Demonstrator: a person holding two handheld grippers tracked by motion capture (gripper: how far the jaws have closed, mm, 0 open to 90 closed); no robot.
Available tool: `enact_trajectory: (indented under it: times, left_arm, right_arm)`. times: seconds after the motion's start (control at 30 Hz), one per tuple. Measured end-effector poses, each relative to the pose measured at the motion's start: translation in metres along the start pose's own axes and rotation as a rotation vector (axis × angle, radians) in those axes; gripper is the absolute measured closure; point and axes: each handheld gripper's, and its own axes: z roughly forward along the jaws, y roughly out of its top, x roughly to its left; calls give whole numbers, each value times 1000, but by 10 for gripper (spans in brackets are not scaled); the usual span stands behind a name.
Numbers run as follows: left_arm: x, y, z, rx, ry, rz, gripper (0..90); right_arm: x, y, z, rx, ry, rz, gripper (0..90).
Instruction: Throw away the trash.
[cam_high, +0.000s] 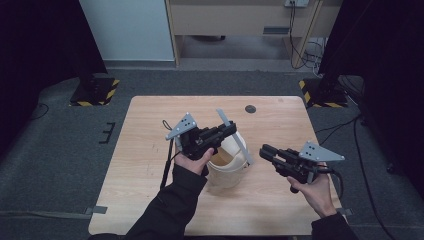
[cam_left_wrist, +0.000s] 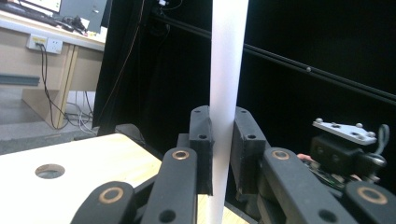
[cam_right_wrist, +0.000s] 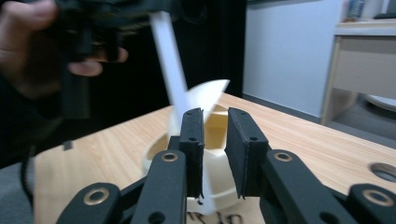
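**Left gripper clamped on a white strip above a cream bucket; right gripper apart and empty**

The left gripper (cam_high: 227, 129) is held above the middle of the wooden table (cam_high: 150, 150), its black jaws closed on a flat white strip (cam_high: 235, 136). In the left gripper view the strip (cam_left_wrist: 227, 70) rises upright between the two jaw pads, which press it from both sides, and runs past the top and bottom edges of the picture. In the high view the strip slants from upper left to lower right across the mouth of a cream-coloured bucket (cam_high: 227, 172), which stands on the table just below and beside the left hand (cam_high: 192, 162). Whether the strip is attached to the bucket cannot be told.

The right gripper (cam_high: 265, 151) is held to the right of the bucket, its jaws pointing left toward it without touching it. In the right gripper view its jaws (cam_right_wrist: 215, 140) stand a narrow gap apart with nothing between them; beyond them lie the open bucket (cam_right_wrist: 163, 154) and the blurred strip (cam_right_wrist: 170, 70), with the left hand (cam_right_wrist: 32, 42) at upper left.

A grey three-cornered plate tops each gripper. A small round hole (cam_high: 250, 109) sits near the table's far edge. Around the table are grey floor, black curtains and a desk at the back.
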Motion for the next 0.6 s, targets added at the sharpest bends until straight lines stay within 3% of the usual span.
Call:
enact_trajectory:
  times: [0.1, 0.17, 0.27, 0.43, 0.6]
  left_arm:
    - [-3, 3, -7, -3, -11, 15, 801]
    - [-6, 7, -14, -10, -13, 25, 800]
    - [-11, 11, -24, -21, -16, 45, 800]
    - [-14, 20, -48, -36, 8, 103, 799]
    - [-6, 29, -71, -75, 64, 126, 800]
  right_arm:
    - [-8, -2, -4, 15, -76, 29, 733]
    - [-16, -7, -8, 56, -155, 60, 721]
    - [-27, -18, -8, 99, -217, 80, 681]
    - [-40, -37, -6, 159, -263, 108, 606]
    - [-52, -56, -6, 217, -314, 118, 562]
